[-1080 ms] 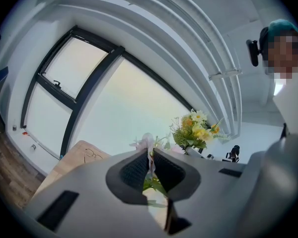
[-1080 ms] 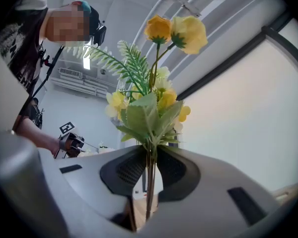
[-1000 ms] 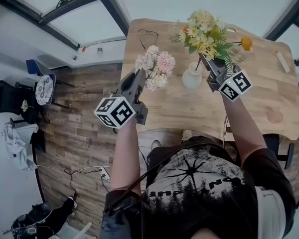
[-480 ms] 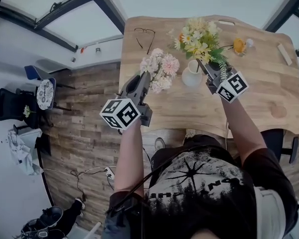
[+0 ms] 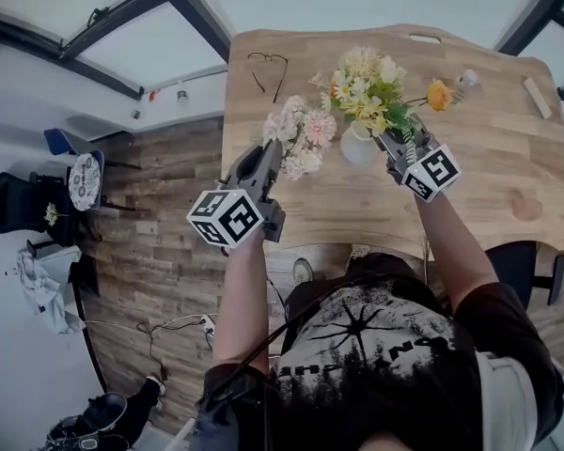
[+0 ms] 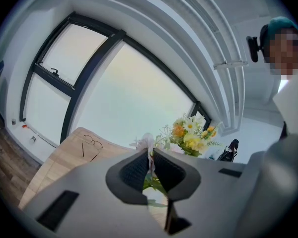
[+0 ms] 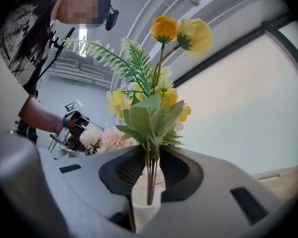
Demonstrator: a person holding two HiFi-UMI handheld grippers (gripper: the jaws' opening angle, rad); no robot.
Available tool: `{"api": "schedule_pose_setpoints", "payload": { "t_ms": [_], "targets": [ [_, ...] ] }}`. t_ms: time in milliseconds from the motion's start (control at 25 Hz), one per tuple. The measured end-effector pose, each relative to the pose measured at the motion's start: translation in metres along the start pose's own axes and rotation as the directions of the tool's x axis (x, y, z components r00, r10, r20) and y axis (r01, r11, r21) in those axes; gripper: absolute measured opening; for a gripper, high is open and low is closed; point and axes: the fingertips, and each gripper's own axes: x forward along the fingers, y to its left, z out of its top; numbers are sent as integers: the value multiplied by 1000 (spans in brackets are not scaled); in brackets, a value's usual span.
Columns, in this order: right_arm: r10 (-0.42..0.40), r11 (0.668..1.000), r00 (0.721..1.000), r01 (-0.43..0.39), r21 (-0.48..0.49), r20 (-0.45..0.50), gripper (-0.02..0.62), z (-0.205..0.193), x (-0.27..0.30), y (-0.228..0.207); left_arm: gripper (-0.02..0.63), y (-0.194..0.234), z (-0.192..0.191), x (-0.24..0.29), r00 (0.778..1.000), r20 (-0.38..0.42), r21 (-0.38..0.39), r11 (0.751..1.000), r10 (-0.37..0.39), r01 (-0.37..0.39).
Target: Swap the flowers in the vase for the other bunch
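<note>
My right tongs [image 7: 151,155] straddle the stems of the yellow bunch [image 7: 151,113] just above the mouth of the white vase [image 7: 146,202]. Their jaws have just been opening: the stems are between the pads, with a thin gap on one side, so I read this as the grip slackening rather than a firm clamp. My left tongs [image 6: 150,157] are closed tight on the thin stems of the pink bunch [image 5: 296,139] and hold it in the air just left of the vase.

Over the last second the right tongs [image 5: 385,139] have come down. A second ago the yellow bunch [image 5: 367,87] stood higher over the vase [image 5: 357,147]. Now its foliage sits low over the neck and the stem ends run down into the opening. The left tongs [image 5: 271,148] have dipped a little, still beside the vase.

To me that means the swap is nearly done: the new flowers are going in and being let go, and the pink ones are out and need setting down on the worktop [image 5: 479,177].

The vase holds only the yellow stems as far as I can see. How deep they reach, and whether there is water, I cannot tell. A pair of glasses [image 5: 266,66] lies well apart, near the far edge.
</note>
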Motion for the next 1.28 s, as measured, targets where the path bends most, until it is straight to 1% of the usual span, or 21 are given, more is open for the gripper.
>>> {"api": "schedule_pose_setpoints", "payload": {
  "t_ms": [120, 360, 480, 600, 800, 1000, 1160, 1280],
  "targets": [
    [-1, 1000, 1000, 1, -4, -8, 80, -5, -3, 7, 40, 3, -3, -1, 1000, -12, 4, 1000, 3, -3],
    [-66, 997, 998, 66, -29, -21, 98, -18, -13, -3, 40, 6, -10, 1, 999, -34, 6, 1000, 5, -5],
    [-80, 996, 996, 79, -36, -40, 106, -25, -15, -5, 40, 9, -12, 3, 999, -42, 8, 1000, 6, -5],
    [-73, 997, 996, 70, -40, -57, 118, -28, -15, -3, 40, 11, -13, 5, 999, -48, 9, 1000, 5, -5],
    [-34, 999, 997, 33, -13, -74, 158, -39, -18, 5, 40, 14, -16, 7, 998, -59, 3, 1000, 5, -5],
    [-43, 999, 993, 40, -32, -114, 209, -43, -17, 6, 40, 15, -18, 10, 998, -68, 3, 1000, 4, -4],
    [-55, 998, 989, 53, -12, -139, 249, -52, -22, 6, 40, 15, -18, 9, 998, -68, 3, 1000, 2, -2],
    [-54, 999, 986, 53, -11, -159, 262, -58, -22, 7, 40, 16, -19, 9, 997, -72, 1, 1000, -1, 1]
  ]
}}
